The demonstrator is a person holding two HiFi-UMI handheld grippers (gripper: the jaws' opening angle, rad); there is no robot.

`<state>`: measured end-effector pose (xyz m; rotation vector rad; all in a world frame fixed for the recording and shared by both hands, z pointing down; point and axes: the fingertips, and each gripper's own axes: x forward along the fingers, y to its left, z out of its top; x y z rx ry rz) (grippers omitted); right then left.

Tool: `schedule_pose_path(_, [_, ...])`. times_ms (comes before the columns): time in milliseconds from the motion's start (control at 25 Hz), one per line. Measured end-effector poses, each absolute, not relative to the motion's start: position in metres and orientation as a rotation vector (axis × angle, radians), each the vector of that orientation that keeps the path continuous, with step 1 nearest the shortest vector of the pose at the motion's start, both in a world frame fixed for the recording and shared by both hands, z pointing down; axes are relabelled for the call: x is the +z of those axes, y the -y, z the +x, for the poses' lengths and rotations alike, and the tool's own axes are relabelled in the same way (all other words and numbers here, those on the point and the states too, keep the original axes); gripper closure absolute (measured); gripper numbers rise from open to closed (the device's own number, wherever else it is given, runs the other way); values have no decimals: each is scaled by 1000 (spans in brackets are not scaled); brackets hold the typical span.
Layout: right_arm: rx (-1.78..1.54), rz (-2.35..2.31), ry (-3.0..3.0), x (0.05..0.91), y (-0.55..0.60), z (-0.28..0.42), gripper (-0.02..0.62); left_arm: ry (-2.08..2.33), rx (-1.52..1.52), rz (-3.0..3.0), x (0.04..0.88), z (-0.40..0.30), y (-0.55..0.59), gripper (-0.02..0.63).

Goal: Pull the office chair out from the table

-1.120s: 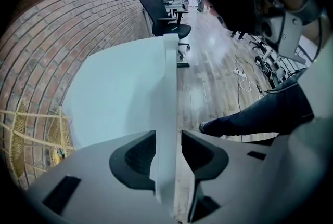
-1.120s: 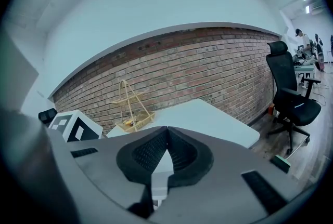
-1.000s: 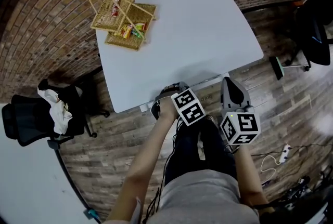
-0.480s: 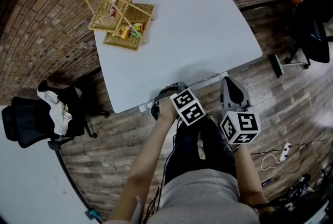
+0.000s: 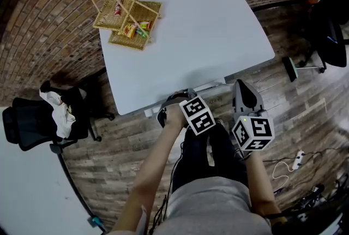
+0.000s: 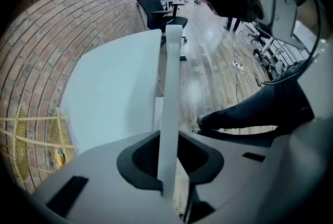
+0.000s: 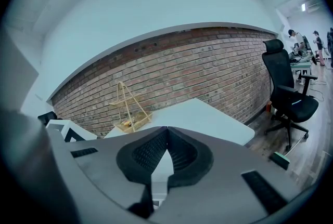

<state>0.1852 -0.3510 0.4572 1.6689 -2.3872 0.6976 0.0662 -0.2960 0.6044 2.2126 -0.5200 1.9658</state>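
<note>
The office chair [image 5: 175,98] is tucked under the near edge of the white table [image 5: 185,32]; only the dark top of its back shows. My left gripper [image 5: 173,108] points down at that edge. In the left gripper view, the chair back's pale rim [image 6: 170,93] runs upright between the pads, and my left gripper [image 6: 169,137] is shut on it. Its jaws have just been closing onto this rim. My right gripper [image 5: 244,93] hangs beside the table, to the right of the chair. In its own view my right gripper [image 7: 166,132] is shut with nothing in it.
A wicker basket [image 5: 128,18] with snack packets sits on the table's far left corner. A black chair draped with a white cloth [image 5: 41,119] stands at the left, another black office chair [image 5: 330,26] at the right. A power strip and cables [image 5: 297,162] lie on the wood floor.
Both grippers stay where they were at the table's near edge. Only the head view has shifted slightly.
</note>
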Motion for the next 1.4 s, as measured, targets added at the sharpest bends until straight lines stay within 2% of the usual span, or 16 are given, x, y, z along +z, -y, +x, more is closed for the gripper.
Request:
schedule_pose_path(760, [671,1599,2480,442,304,214,583,484,2011,2081,606,89,217,518])
schedule_pose_path(1400, [656,1727,2450,432,233,204,583,435,2020,2088,607,106,121,522])
